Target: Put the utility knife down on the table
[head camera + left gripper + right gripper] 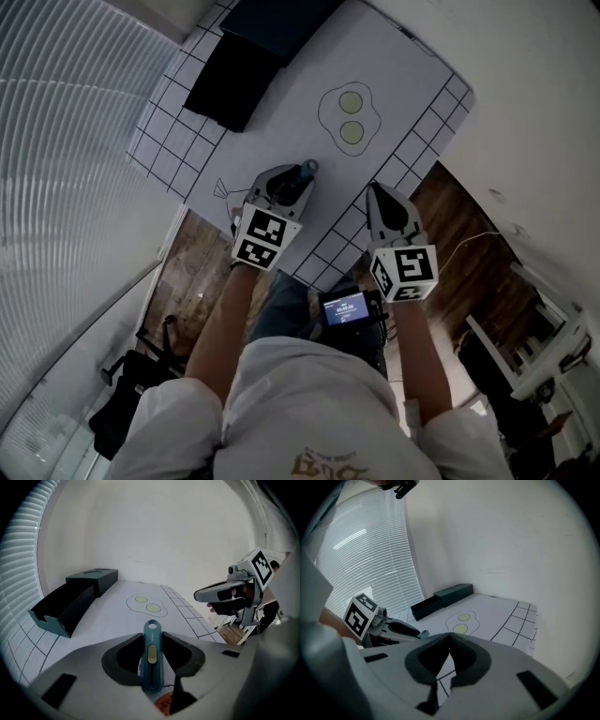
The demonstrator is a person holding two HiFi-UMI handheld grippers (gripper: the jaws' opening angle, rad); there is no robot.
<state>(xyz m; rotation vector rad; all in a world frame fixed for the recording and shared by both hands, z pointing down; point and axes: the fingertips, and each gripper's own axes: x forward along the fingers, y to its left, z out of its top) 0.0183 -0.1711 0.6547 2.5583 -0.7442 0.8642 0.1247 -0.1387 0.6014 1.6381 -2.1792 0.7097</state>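
My left gripper (152, 641) is shut on a teal utility knife (152, 656) with a yellow slider. The knife's rounded end sticks out past the jaws above the white table (108, 620). From the head view the left gripper (298, 180) hovers over the table's near edge, the knife (308, 167) tip pointing to the middle. My right gripper (449, 637) is shut with nothing between its jaws. It hangs at the table's near right edge (372, 192). The right gripper view also catches the knife (423, 633) tip at left.
A drawn outline with two yellow-green circles (349, 117) marks the table's middle. A dark open box (232, 80) and a dark lid (277, 23) lie at the far left. White blinds (66, 141) run along the left, and wooden floor (469, 253) shows on the right.
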